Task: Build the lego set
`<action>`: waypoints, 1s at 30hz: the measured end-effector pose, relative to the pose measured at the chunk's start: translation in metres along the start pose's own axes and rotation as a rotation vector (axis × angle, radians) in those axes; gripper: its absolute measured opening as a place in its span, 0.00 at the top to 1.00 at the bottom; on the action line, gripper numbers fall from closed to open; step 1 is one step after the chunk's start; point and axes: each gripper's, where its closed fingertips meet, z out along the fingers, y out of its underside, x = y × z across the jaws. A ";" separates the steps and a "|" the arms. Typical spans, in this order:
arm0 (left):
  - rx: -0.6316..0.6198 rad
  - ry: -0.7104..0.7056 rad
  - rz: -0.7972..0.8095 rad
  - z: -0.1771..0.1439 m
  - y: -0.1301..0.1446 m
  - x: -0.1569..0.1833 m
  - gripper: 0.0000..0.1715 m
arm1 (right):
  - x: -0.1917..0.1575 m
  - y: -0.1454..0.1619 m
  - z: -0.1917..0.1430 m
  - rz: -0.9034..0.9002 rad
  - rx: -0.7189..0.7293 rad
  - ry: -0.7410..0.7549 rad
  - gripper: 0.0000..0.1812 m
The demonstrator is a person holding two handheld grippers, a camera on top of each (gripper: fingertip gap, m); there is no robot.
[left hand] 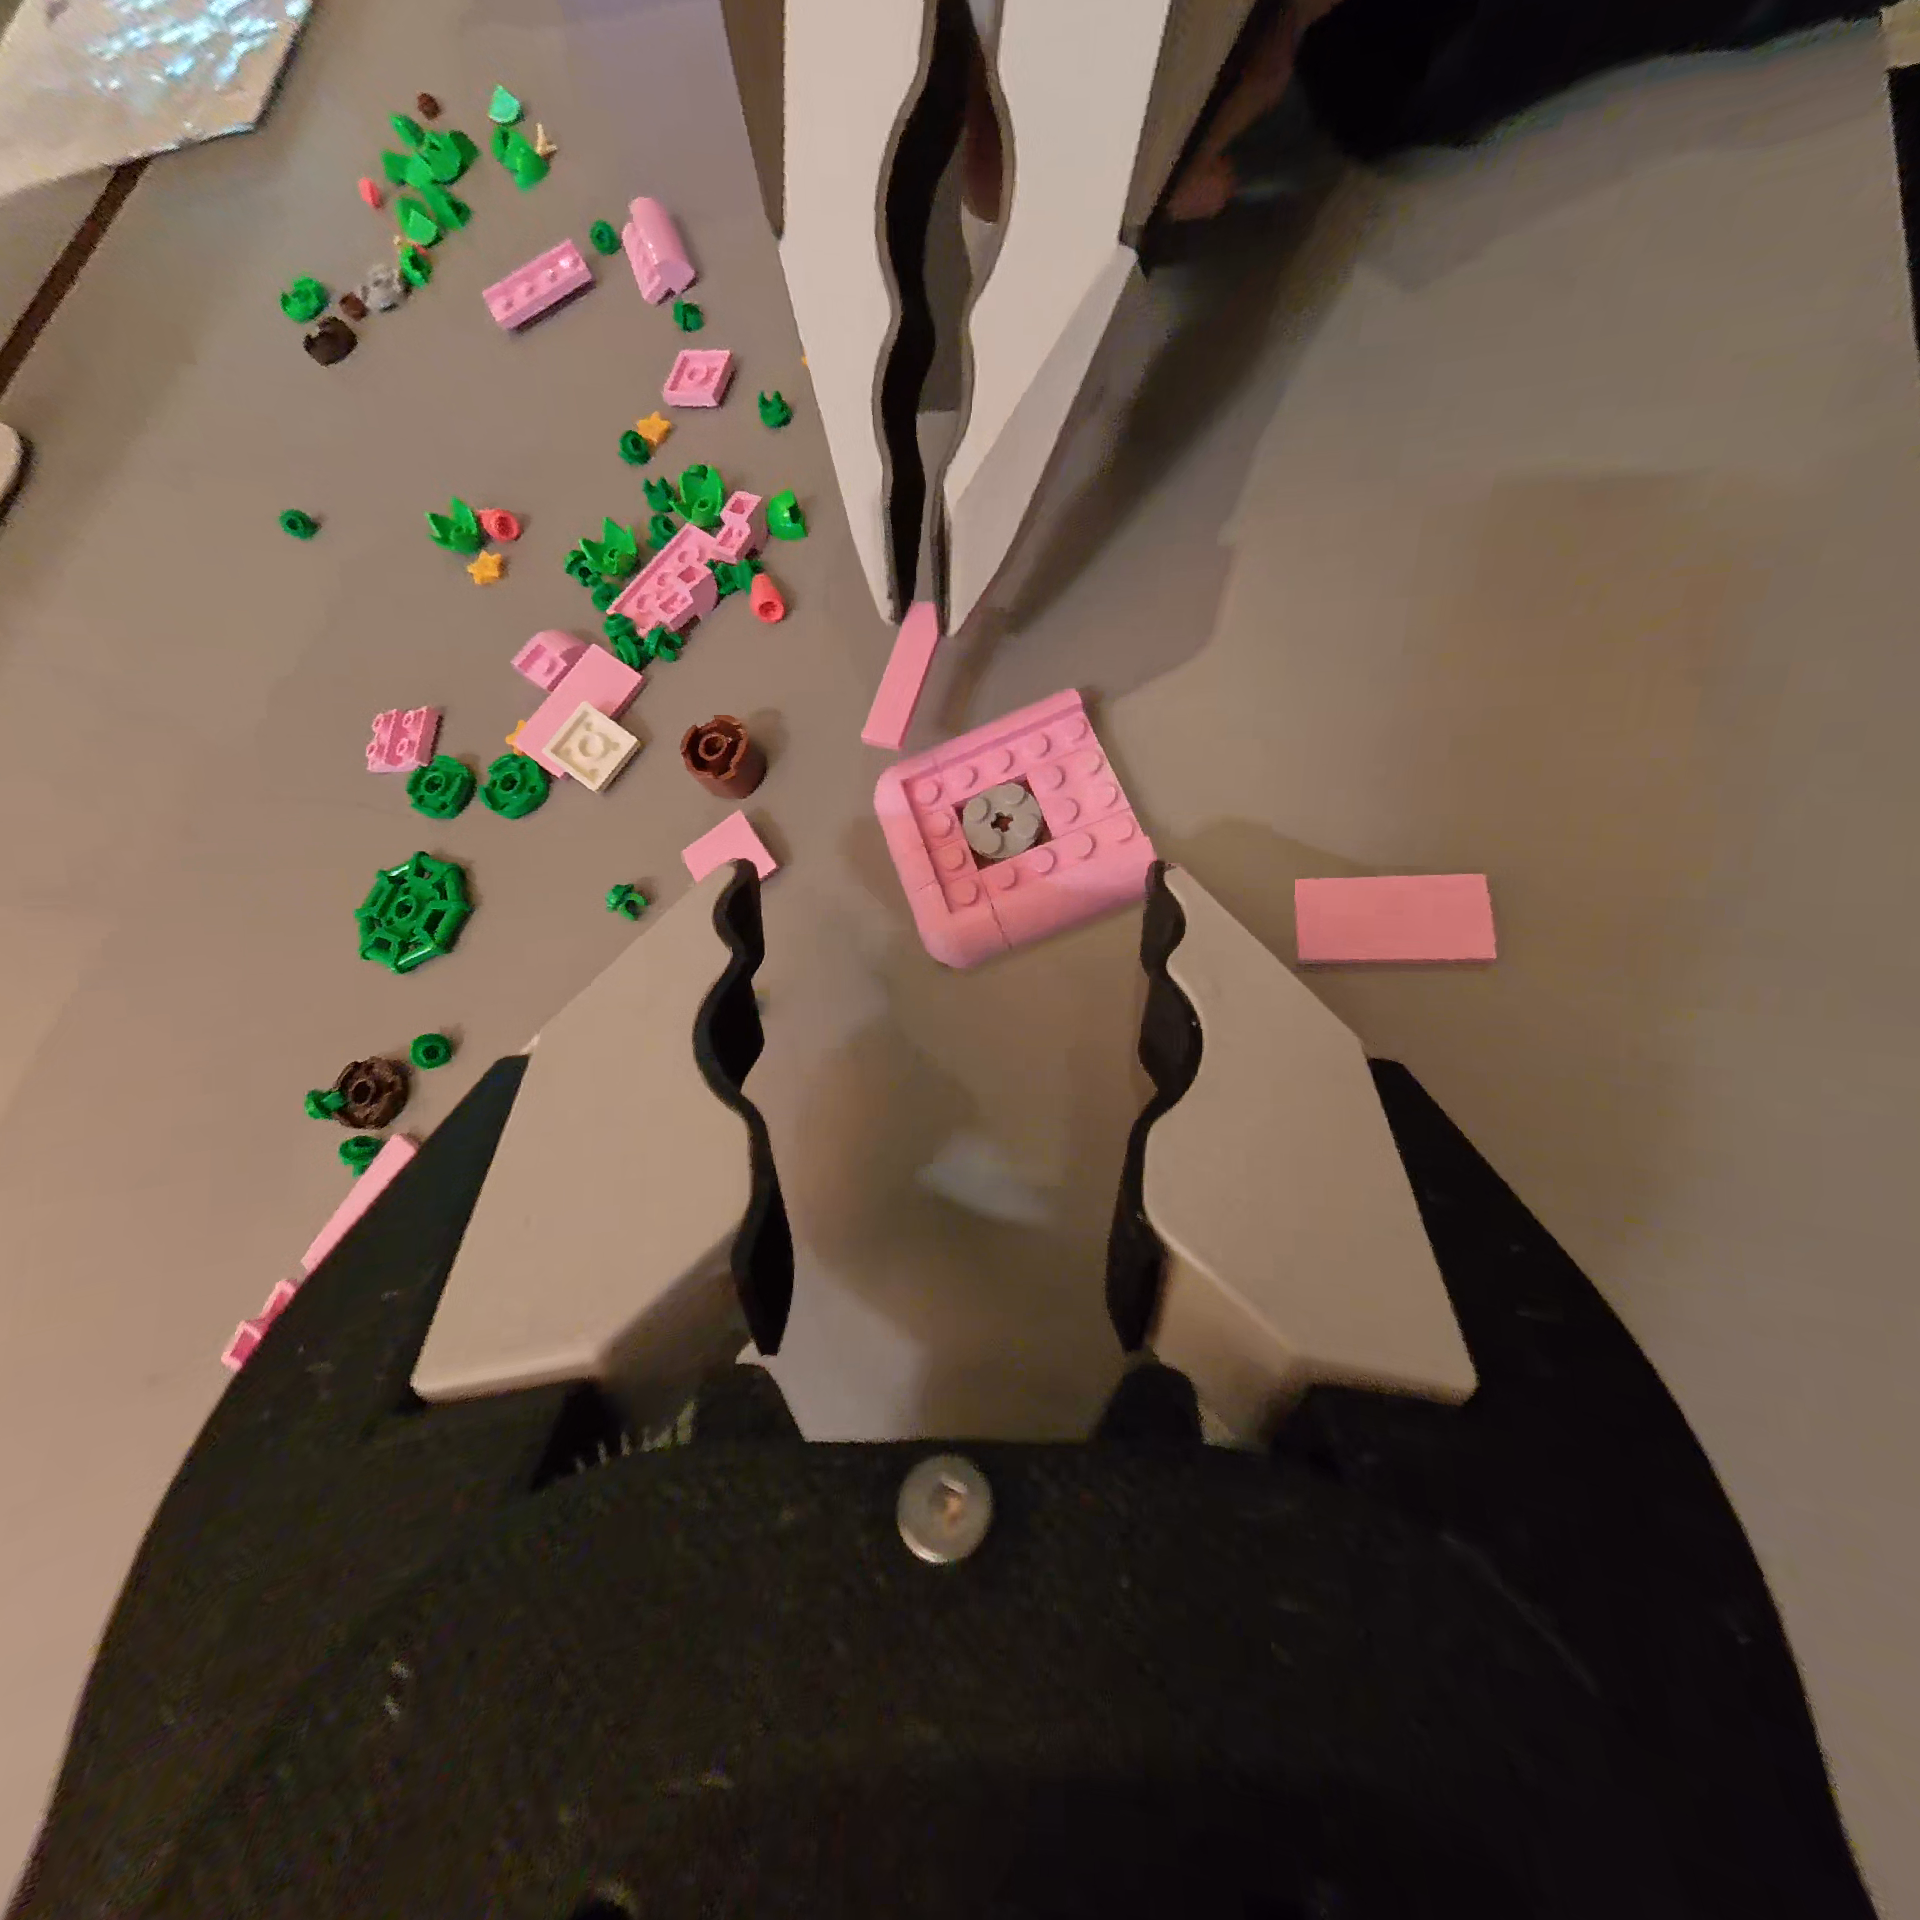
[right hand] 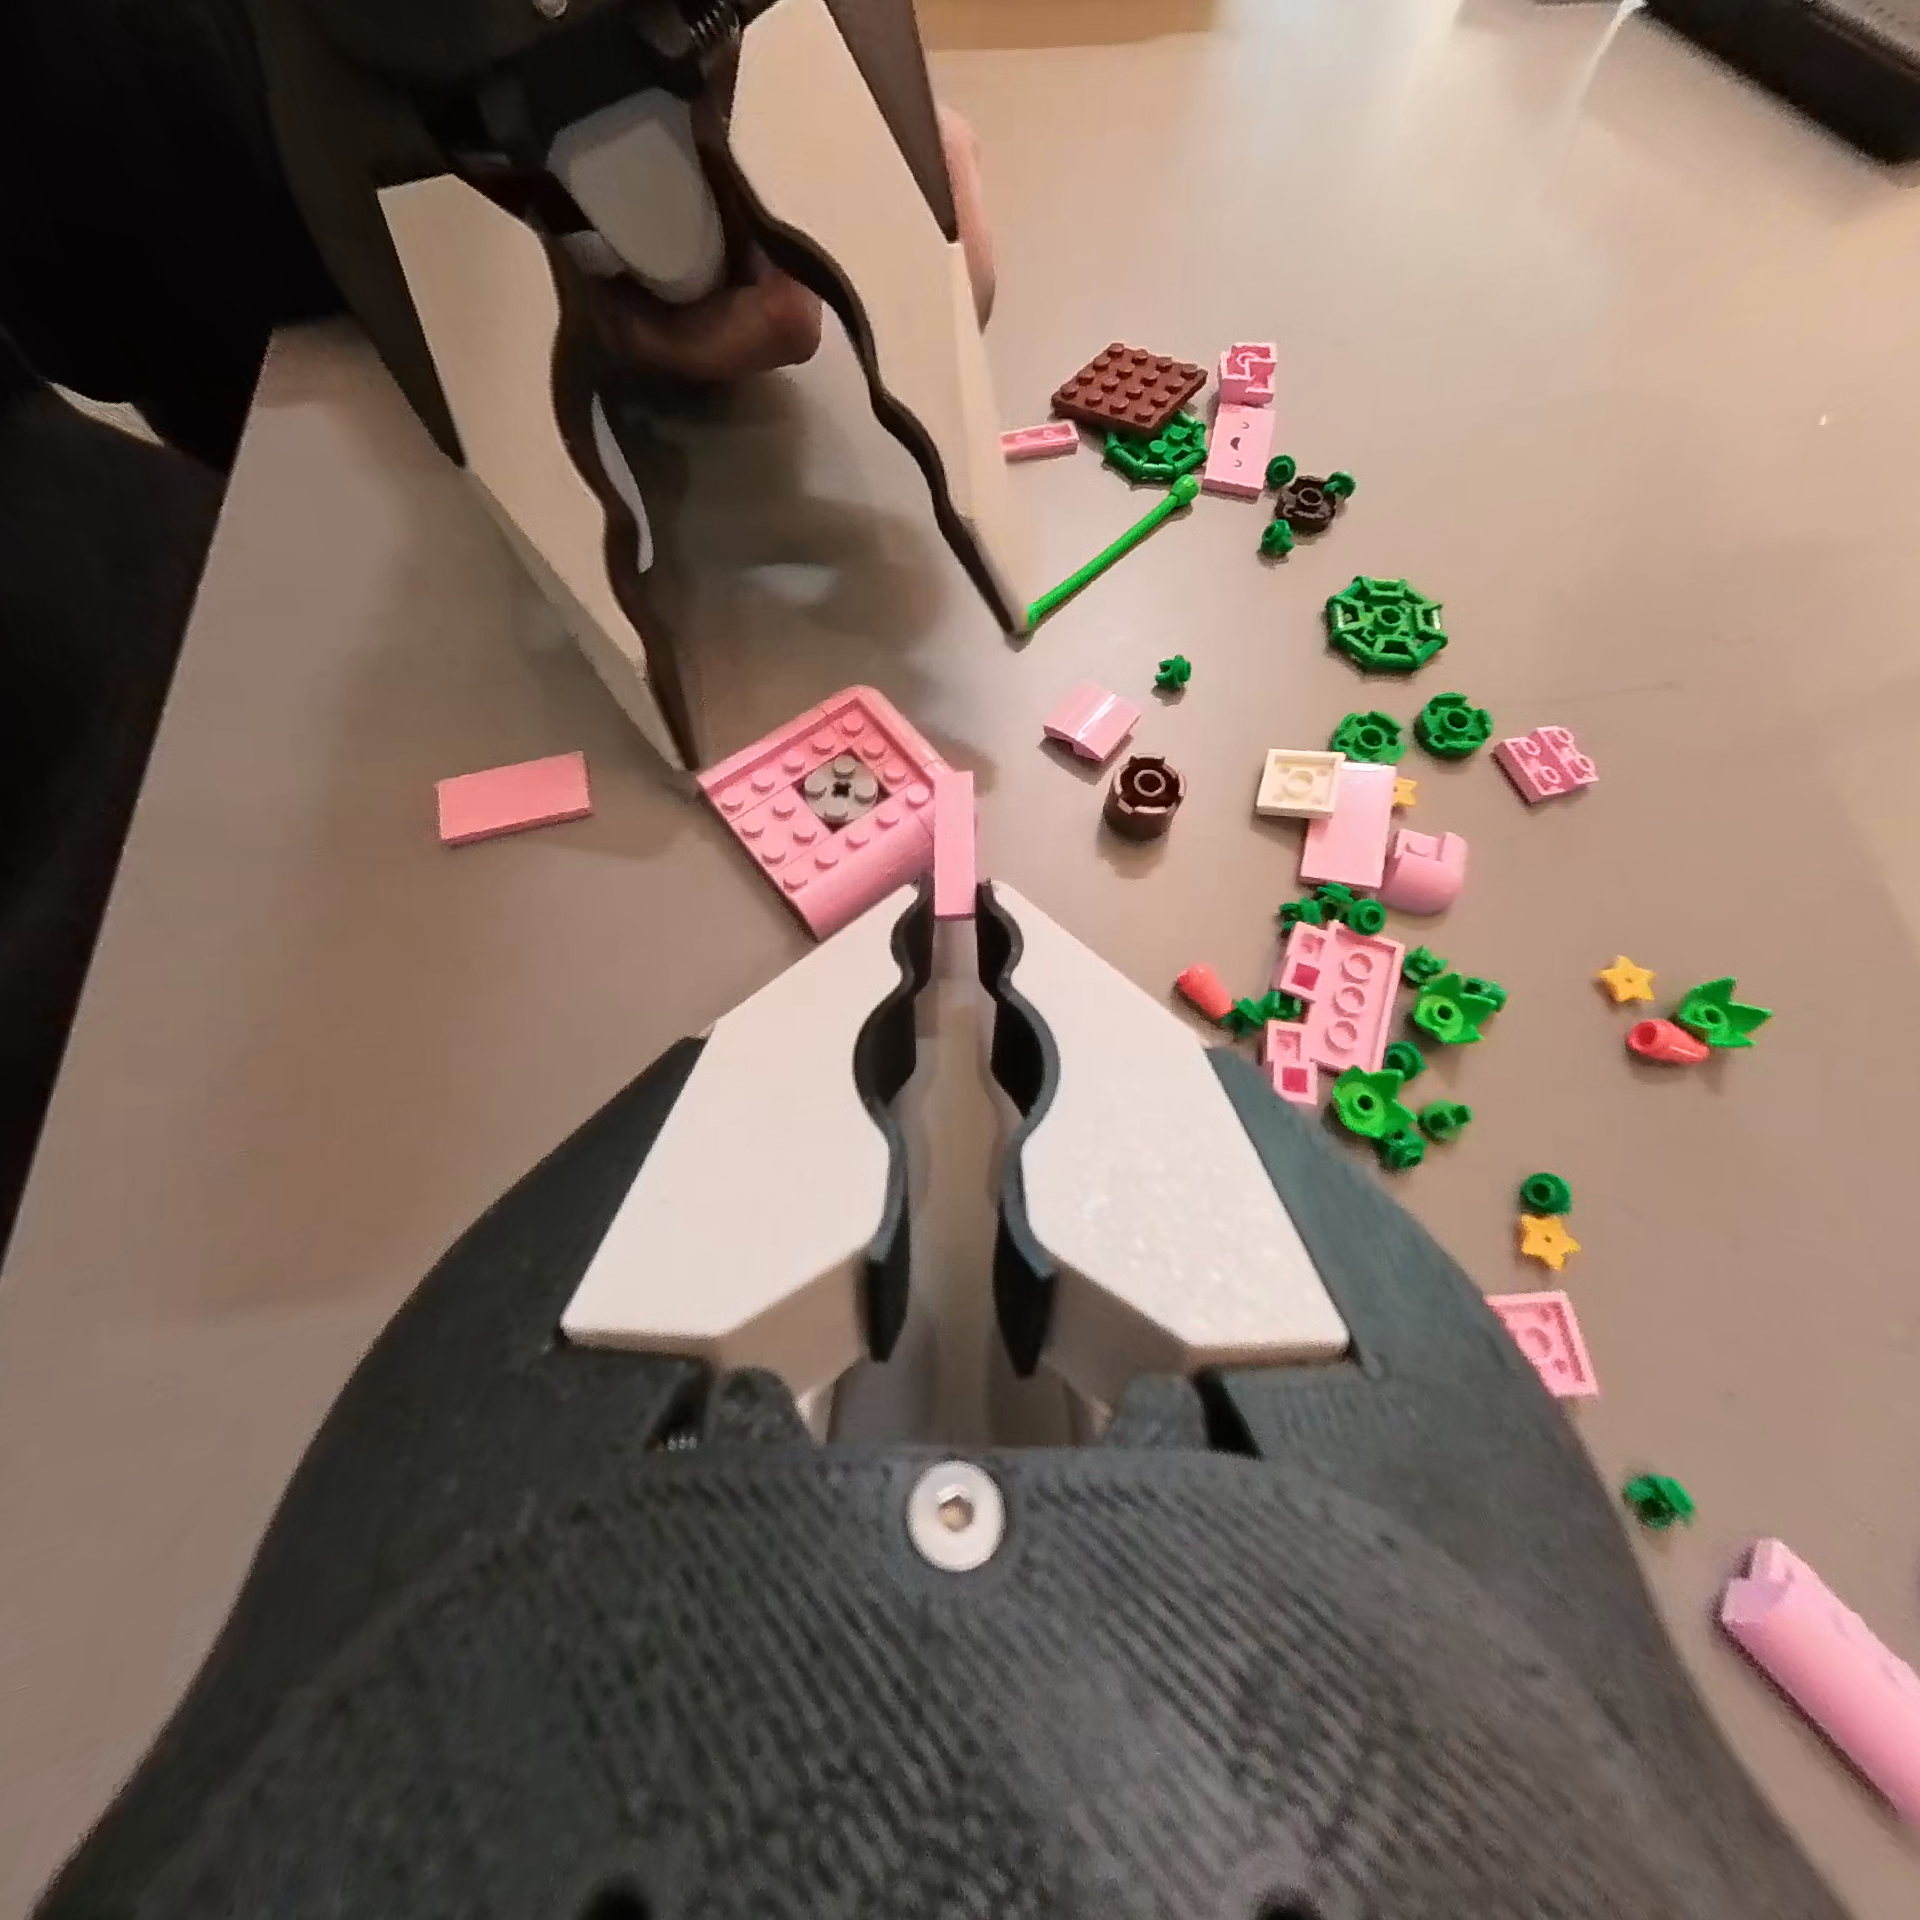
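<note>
A pink built base [left hand: 1013,826] with a grey round piece [left hand: 1002,820] in its middle hole lies on the grey table; it also shows in the right wrist view [right hand: 821,805]. My left gripper [left hand: 951,883] is open, its fingertips just short of the base on either side. My right gripper [right hand: 954,896] is shut on a narrow pink tile [right hand: 953,844] and holds it beside the base's edge. In the left wrist view the right gripper [left hand: 920,613] comes from the far side with the tile [left hand: 900,677] hanging from its tips.
A flat pink tile [left hand: 1394,918] lies right of the base. A brown round brick [left hand: 722,755], a small pink tile [left hand: 729,847], a green wheel-shaped piece [left hand: 414,912] and several loose pink and green pieces [left hand: 665,566] lie to the left. A brown plate [right hand: 1129,387] lies far off. Tip to tip, the grippers are about 6 cm apart. The brown round brick [left hand: 722,755] sits 4 cm or so from the ends of my left fingers. The right camera catches it too, in the right wrist view [right hand: 1129,772].
</note>
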 end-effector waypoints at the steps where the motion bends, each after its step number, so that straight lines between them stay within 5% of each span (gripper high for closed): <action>1: -0.002 0.018 -0.003 0.000 0.000 0.003 0.57 | 0.000 0.000 -0.001 -0.001 0.001 0.000 0.96; 11: -0.085 0.092 -0.147 0.006 0.010 0.007 0.59 | -0.001 0.007 0.001 -0.019 -0.037 0.005 0.96; 15: -0.071 0.137 -0.166 0.003 0.009 0.010 0.74 | -0.001 0.008 0.000 -0.015 -0.041 0.004 0.96; 18: -0.068 0.148 -0.164 0.003 0.009 0.012 1.00 | -0.006 0.006 -0.001 -0.007 -0.025 -0.033 0.96; 20: -0.071 0.134 -0.165 0.003 0.009 0.010 1.00 | -0.008 0.001 -0.003 0.014 0.006 -0.057 0.96; 25: -0.066 0.117 -0.162 0.003 0.008 0.009 0.73 | -0.002 0.005 -0.005 0.042 -0.008 -0.037 0.96; 27: -0.030 0.105 -0.203 0.002 -0.001 0.014 0.72 | -0.001 0.006 -0.006 0.045 -0.008 -0.038 0.96; 30: -0.014 0.145 -0.273 0.006 -0.016 0.032 0.52 | -0.001 0.006 -0.007 0.055 -0.003 -0.042 0.97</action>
